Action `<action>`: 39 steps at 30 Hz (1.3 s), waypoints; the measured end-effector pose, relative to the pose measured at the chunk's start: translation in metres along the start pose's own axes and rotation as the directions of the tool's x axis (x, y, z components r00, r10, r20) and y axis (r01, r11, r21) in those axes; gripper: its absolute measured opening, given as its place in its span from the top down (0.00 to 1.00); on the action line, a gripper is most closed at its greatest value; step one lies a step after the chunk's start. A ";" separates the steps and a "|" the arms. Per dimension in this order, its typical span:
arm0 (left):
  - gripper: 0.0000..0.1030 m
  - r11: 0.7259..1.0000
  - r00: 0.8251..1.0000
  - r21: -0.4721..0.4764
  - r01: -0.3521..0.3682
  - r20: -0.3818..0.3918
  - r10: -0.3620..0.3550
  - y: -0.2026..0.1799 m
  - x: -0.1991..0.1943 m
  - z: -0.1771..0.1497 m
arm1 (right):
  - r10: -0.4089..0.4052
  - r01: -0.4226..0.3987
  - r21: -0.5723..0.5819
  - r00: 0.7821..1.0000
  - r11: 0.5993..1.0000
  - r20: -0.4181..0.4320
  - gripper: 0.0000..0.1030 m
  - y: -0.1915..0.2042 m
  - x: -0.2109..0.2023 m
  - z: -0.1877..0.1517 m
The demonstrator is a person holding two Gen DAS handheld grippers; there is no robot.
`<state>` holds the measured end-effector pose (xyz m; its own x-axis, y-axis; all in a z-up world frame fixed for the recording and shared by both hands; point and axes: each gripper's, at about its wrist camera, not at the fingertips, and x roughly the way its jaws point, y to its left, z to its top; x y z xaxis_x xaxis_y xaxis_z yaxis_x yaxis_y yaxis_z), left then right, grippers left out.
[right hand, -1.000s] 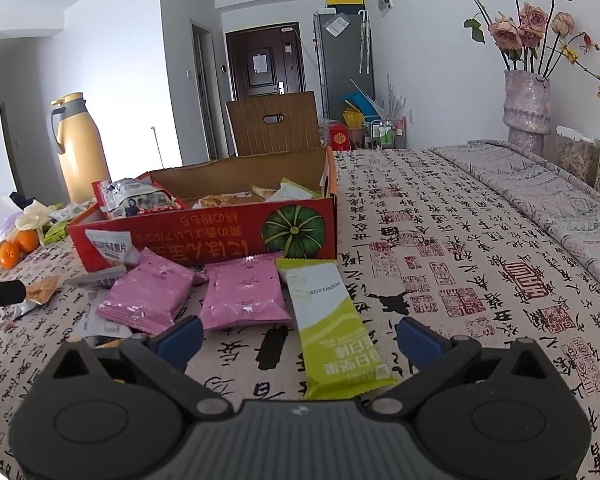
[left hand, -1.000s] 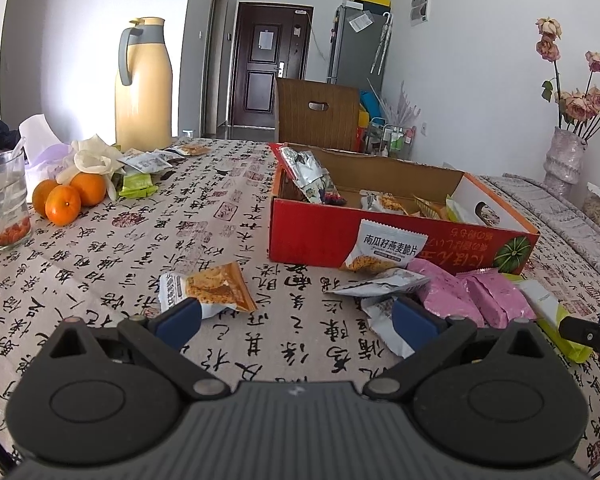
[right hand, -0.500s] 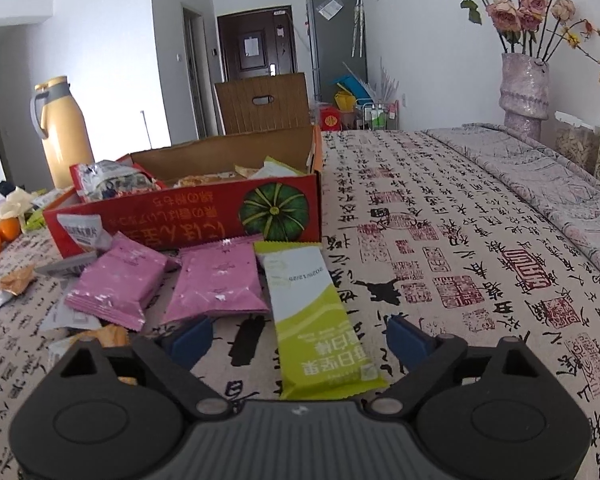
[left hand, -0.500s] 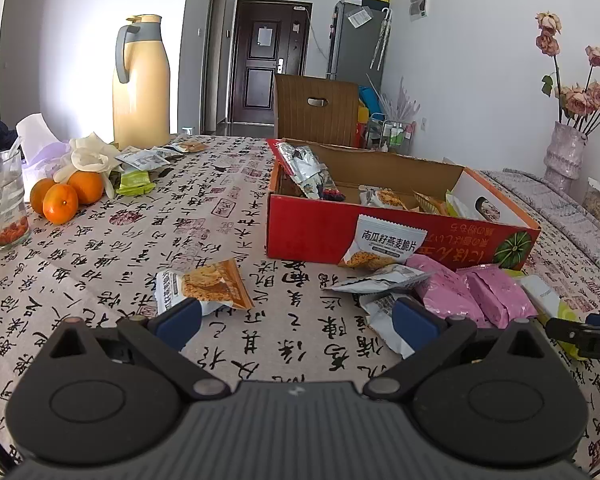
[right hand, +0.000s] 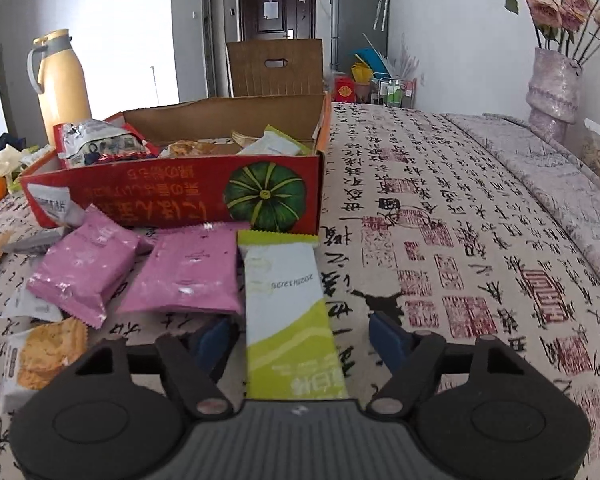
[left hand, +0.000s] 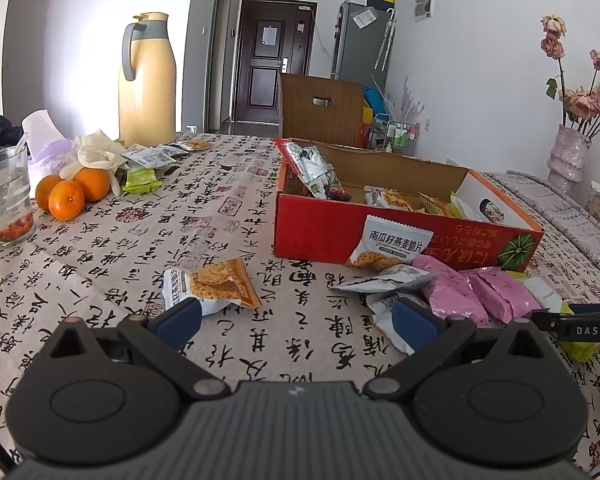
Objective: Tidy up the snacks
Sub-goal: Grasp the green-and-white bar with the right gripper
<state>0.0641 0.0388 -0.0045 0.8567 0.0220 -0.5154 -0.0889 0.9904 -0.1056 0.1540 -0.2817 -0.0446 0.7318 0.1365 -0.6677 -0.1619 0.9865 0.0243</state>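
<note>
Left wrist view: my left gripper [left hand: 296,318] hangs low over the table [left hand: 112,236] with its jaws wide and nothing between them. The orange cracker packet [left hand: 210,286] lies just ahead of the left finger, touching neither pad. The red box [left hand: 320,236], which I judge to be the collection point, stands beyond it and already holds several packets. Loose snacks lie against its front wall; the pink packets [left hand: 472,292] are among them. My right gripper enters at the right edge. Against the frame half a second ago, this view is nearly unchanged; the right gripper reaches slightly further in.

Right wrist view: my right gripper [right hand: 302,338] is low over the cloth, jaws wide, and straddles the near end of the green-and-white bar [right hand: 288,304]. The bar lies lengthwise between the fingers [right hand: 388,338], its far end just short of the box. I judge this alignment prepares a closing grasp across the bar's narrow width. Against the earlier frame, the gripper has advanced: the bar now runs deeper between the fingers, under the body.
</note>
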 end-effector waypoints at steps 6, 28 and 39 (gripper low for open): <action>0.00 1.000 1.000 -0.005 -0.002 0.000 0.002 0.002 0.000 0.000 | 0.028 -0.028 -0.025 0.999 0.999 0.018 0.55 0.008 -0.001 0.000; 0.00 0.999 1.000 -0.036 -0.004 -0.004 0.004 0.013 -0.001 -0.003 | -0.053 0.047 0.045 0.988 0.998 0.143 0.64 0.017 -0.034 -0.022; 0.00 0.998 0.999 -0.048 -0.037 -0.006 0.037 0.027 0.005 0.004 | -0.077 0.065 0.073 0.979 0.995 0.187 0.64 0.013 -0.048 -0.019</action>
<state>0.0675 0.0660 -0.0068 0.8499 0.0578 -0.5237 -0.1452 0.9812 -0.1272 0.1041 -0.2769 -0.0258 0.8532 0.0743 -0.5162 -0.0653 0.9972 0.0357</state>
